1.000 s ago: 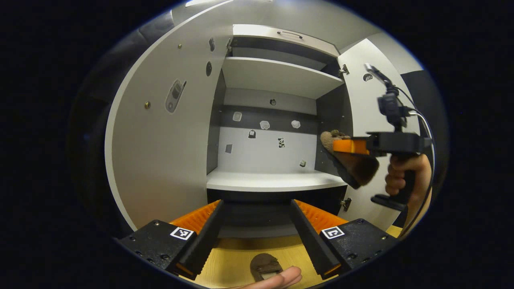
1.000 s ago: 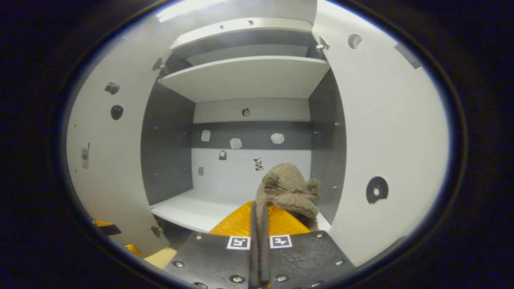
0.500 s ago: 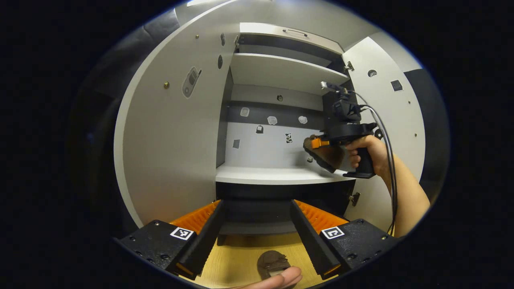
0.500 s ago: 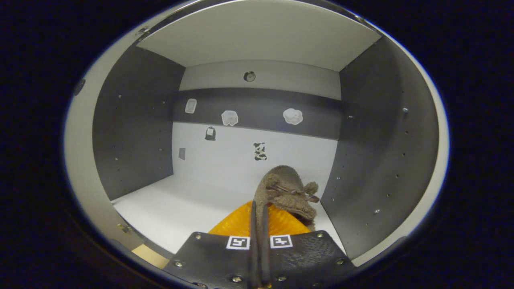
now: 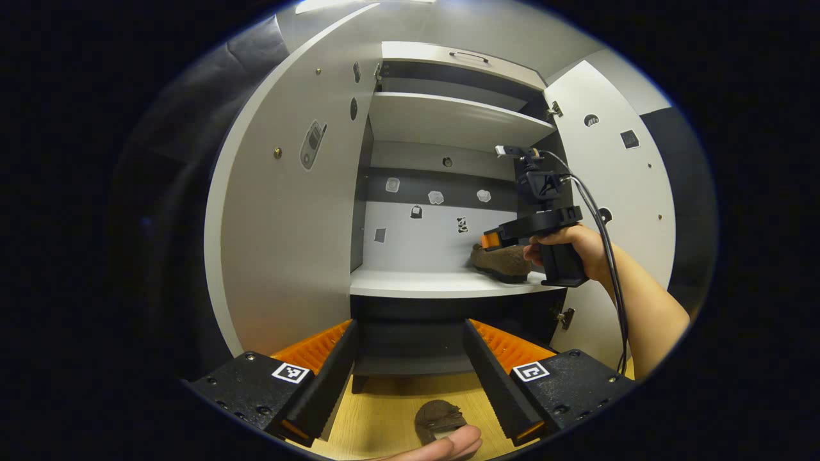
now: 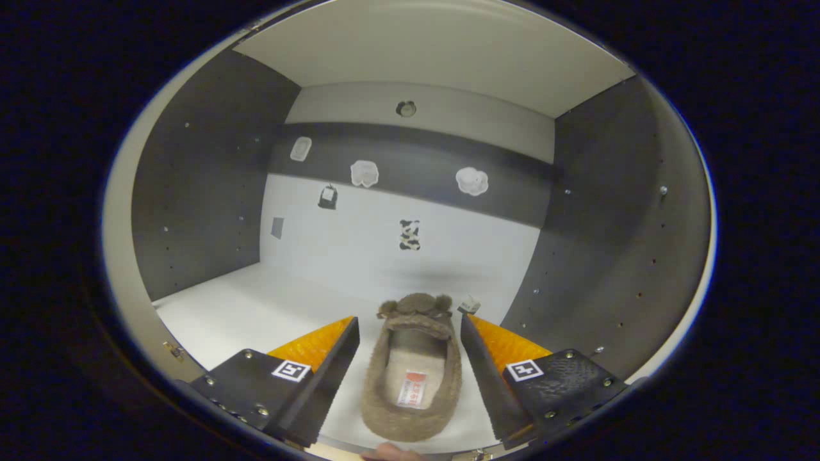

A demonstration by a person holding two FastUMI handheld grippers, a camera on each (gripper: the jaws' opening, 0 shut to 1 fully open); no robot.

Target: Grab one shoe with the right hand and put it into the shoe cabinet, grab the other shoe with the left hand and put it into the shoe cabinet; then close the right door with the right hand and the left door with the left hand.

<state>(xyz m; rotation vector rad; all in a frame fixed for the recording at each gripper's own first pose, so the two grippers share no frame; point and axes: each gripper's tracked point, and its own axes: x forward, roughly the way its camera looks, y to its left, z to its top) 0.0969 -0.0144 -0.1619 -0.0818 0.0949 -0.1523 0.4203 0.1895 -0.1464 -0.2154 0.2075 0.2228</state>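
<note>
A brown fuzzy shoe [image 6: 413,378] lies flat on the white cabinet shelf [image 6: 256,307], toe toward the back wall. My right gripper [image 6: 409,319] is open, one finger on each side of it without pressing. From the left gripper view, that shoe [image 5: 503,259] rests at the shelf's right end, and a hand holds the right gripper [image 5: 492,242] just above it. The other brown shoe [image 5: 439,416] sits on the wooden floor [image 5: 378,410] low in front of the cabinet. My left gripper [image 5: 410,323] hangs open above it, holding nothing.
Both cabinet doors stand open: the left door [image 5: 282,243] and the right door [image 5: 615,166]. An upper shelf [image 5: 448,118] spans the cabinet above. A cable [image 5: 605,218] trails from the right gripper along the forearm. A fingertip [image 5: 448,445] shows at the lower edge.
The right gripper carried the shoe into the cabinet, set it down flat on the shelf and opened. The left gripper has hardly moved.
</note>
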